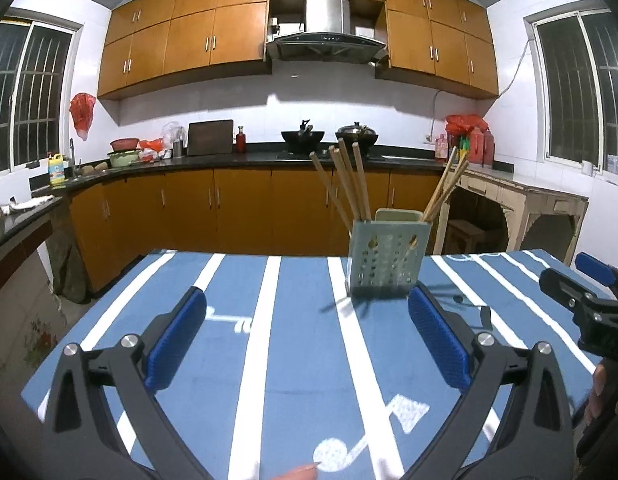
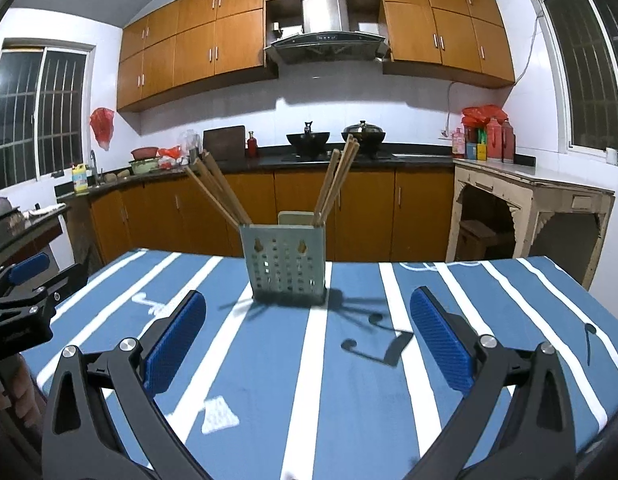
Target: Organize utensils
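A square, perforated grey-green plastic holder [image 2: 287, 258] stands upright at the centre of the frame on a blue, white-striped tablecloth [image 2: 349, 380], wooden chopsticks [image 2: 217, 190] fanning out of it. The left gripper [image 1: 307, 338] and right gripper [image 2: 307, 336] hover nearer the camera, ribbed blue pads [image 2: 175, 346] wide apart, holding nothing.

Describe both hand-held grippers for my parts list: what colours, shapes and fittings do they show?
The left hand-held gripper and the right hand-held gripper look alike: black, forked plastic arms with triangular cut-outs, round silver bolt heads at the pivots, and long blue ribbed pads lining each finger. No cables or sleeves show.
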`<control>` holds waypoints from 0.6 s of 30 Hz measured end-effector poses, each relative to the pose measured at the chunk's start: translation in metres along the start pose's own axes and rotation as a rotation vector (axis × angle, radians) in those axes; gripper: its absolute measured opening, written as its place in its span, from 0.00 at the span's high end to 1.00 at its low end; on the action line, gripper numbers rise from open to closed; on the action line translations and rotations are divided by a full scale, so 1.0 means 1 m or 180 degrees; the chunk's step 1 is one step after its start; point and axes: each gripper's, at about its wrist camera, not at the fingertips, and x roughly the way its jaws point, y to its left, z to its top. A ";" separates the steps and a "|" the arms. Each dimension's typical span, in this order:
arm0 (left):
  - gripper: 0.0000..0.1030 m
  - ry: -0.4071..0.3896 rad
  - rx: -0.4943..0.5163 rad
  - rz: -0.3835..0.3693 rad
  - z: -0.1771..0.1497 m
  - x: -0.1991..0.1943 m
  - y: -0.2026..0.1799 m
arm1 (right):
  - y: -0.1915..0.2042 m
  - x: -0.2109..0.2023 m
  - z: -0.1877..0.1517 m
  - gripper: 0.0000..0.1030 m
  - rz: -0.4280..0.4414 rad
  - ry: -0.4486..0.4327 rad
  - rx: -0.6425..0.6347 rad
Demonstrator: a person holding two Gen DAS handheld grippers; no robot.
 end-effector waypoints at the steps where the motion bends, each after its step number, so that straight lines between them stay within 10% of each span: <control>1: 0.04 0.0013 -0.0017 -0.0004 -0.004 -0.001 0.001 | 0.001 -0.002 -0.004 0.02 -0.0003 0.0008 -0.0012; 18: 0.04 0.0097 -0.0040 0.0046 -0.045 -0.018 -0.002 | 0.000 -0.016 -0.042 0.02 -0.0021 0.0141 0.0055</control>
